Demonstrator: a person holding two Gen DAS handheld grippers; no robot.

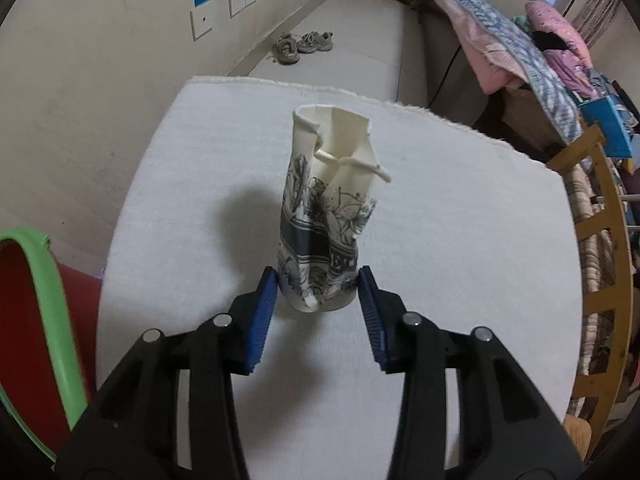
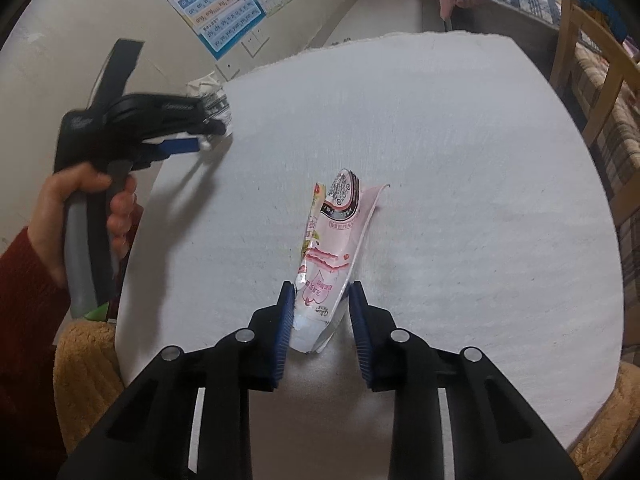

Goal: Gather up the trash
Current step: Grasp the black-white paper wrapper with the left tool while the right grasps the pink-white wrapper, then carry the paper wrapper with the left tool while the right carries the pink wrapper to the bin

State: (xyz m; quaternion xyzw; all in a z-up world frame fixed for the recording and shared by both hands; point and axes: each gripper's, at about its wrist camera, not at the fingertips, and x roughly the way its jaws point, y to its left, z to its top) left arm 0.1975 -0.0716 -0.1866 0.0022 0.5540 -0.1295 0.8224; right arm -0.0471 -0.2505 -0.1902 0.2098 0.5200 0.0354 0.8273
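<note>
Both grippers point down at the bench (image 1: 460, 240). The left gripper (image 1: 318, 280) squeezes one crushed cup (image 1: 326, 216); the right gripper (image 2: 320, 292) pinches one pink wrapper (image 2: 334, 240).

Table cover (image 1: 440, 240): white cloth, matt, fine woven texture, frayed far edge.
Crushed cup (image 1: 324, 216): matt paper, printed outside, plain white inside.
Wrapper (image 2: 332, 256): glossy thin plastic film, creased.
Gripper pads (image 1: 264, 312): blue, ribbed, rubbery look; arms matt black plastic, shiny metal pins.
Bin (image 1: 44, 312): smooth plastic.

Crumpled floral paper cup (image 1: 320, 216) stands upright; torn pink wrapper (image 2: 332, 256) lies, seemingly partly raised.
</note>
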